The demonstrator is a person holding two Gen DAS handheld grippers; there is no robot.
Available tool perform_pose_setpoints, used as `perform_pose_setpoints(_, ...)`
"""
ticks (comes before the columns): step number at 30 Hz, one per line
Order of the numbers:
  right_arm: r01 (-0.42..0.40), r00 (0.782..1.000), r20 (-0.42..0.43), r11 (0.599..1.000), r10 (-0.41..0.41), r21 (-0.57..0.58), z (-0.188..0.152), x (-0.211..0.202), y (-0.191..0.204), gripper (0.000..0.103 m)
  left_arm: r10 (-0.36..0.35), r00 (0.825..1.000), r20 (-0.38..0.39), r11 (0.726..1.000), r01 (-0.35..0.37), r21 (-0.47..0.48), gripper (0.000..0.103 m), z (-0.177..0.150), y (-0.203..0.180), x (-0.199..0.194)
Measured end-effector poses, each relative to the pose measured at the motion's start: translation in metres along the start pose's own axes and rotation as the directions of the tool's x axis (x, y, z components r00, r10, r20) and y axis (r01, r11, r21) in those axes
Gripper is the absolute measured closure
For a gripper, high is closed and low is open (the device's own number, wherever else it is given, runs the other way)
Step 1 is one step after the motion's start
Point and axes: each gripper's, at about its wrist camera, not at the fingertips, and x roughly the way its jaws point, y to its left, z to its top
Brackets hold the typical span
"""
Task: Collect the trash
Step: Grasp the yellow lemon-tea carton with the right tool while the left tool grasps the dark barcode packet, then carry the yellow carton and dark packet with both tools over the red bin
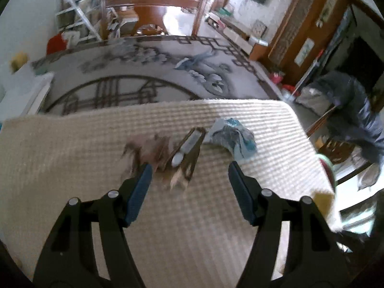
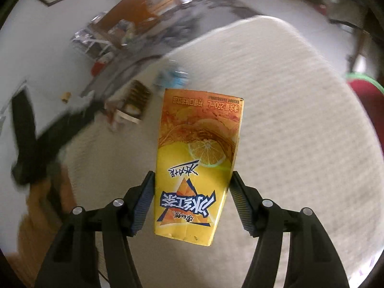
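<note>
My right gripper (image 2: 192,182) is shut on a yellow iced-tea carton (image 2: 196,168), held above a cream woven mat (image 2: 288,120). My left gripper (image 1: 190,171) is open, low over the same mat (image 1: 72,156), just short of a heap of trash: a brown torn wrapper (image 1: 148,151), a brown package with a white piece on it (image 1: 187,148) and a crumpled blue-and-white plastic wrapper (image 1: 232,136). In the right wrist view the brown package (image 2: 138,98) and the blue wrapper (image 2: 172,76) lie beyond the carton, and the left gripper's black arm (image 2: 48,134) shows blurred at the left.
A patterned grey rug (image 1: 144,76) lies beyond the mat. A red bin with a green rim (image 2: 364,96) stands at the mat's right edge. Wooden furniture (image 1: 148,4) and a dark bag (image 1: 355,110) stand further off.
</note>
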Motion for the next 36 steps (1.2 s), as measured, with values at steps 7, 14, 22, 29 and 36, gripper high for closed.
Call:
perform_pose_setpoints(7, 0.015, 0.999, 0.031, 0.996, -0.018, 0.087, -0.020, -0.020, -0.031, 0.042, 0.089, 0.991, -0.101, 0.995, -0.083, 0.064, 0.068, 0.015, -0.008, 0.055)
perform_pose_setpoints(14, -0.004, 0.999, 0.049, 0.997, 0.001, 0.076, -0.019, -0.026, -0.032, 0.042, 0.031, 0.999, -0.020, 0.999, -0.031, 0.020, 0.082, 0.007, -0.005, 0.009)
perform_pose_setpoints(22, 0.068, 0.997, 0.038, 0.997, -0.066, -0.043, -0.015, -0.013, -0.008, 0.042, -0.103, 0.995, -0.009, 0.993, 0.102, -0.066, 0.082, -0.040, -0.012, -0.049)
perform_pose_setpoints(29, 0.129, 0.992, 0.033, 0.985, -0.126, -0.116, -0.025, -0.002, 0.000, 0.042, -0.107, 0.983, -0.147, 0.994, 0.101, -0.049, 0.082, -0.107, -0.030, -0.036)
perform_pose_setpoints(36, 0.145, 0.989, 0.032, 0.981, -0.142, -0.129, -0.035, 0.002, -0.001, 0.041, -0.091, 0.980, -0.175, 0.996, 0.089, -0.020, 0.077, -0.124, -0.039, -0.028)
